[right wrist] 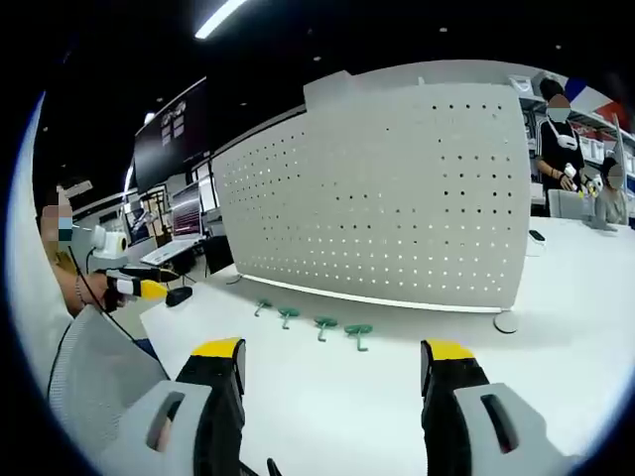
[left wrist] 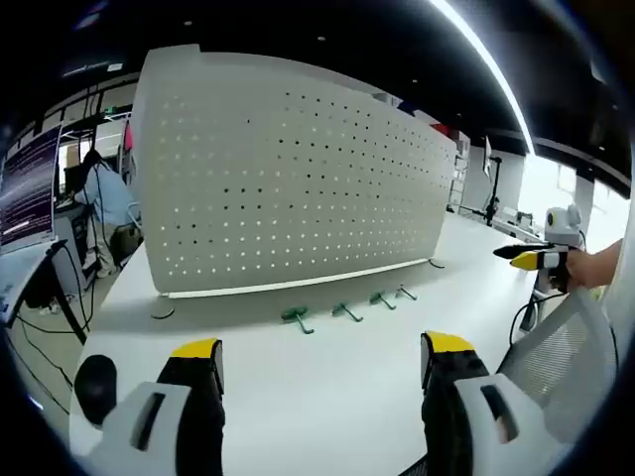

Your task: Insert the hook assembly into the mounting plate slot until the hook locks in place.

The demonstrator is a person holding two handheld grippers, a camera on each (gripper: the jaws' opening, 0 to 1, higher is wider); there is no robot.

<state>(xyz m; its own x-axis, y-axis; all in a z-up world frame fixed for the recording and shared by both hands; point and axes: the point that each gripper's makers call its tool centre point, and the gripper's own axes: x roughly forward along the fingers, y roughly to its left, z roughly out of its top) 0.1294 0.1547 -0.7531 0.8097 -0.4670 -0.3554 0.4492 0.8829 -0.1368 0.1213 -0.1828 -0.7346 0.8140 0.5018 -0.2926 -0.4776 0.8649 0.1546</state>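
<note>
A white perforated mounting plate [left wrist: 288,178] stands upright on the white table [left wrist: 327,397]. Several green hooks [left wrist: 296,317] lie in a row on the table just in front of its lower edge. In the left gripper view my left gripper [left wrist: 322,359] hovers over the table short of the hooks, open and holding nothing. In the right gripper view the same plate [right wrist: 397,198] and the hook row [right wrist: 324,325] lie ahead of my right gripper [right wrist: 333,362], which is open and holds nothing. Each gripper also appears at the edge of the other's view, held by a hand.
A grey mesh chair back [left wrist: 566,367] stands at the near table edge. A black mouse [right wrist: 179,295] lies near the table corner. Monitors [right wrist: 174,134] and people at desks [left wrist: 104,198] fill the background. Round feet [right wrist: 508,321] hold the plate.
</note>
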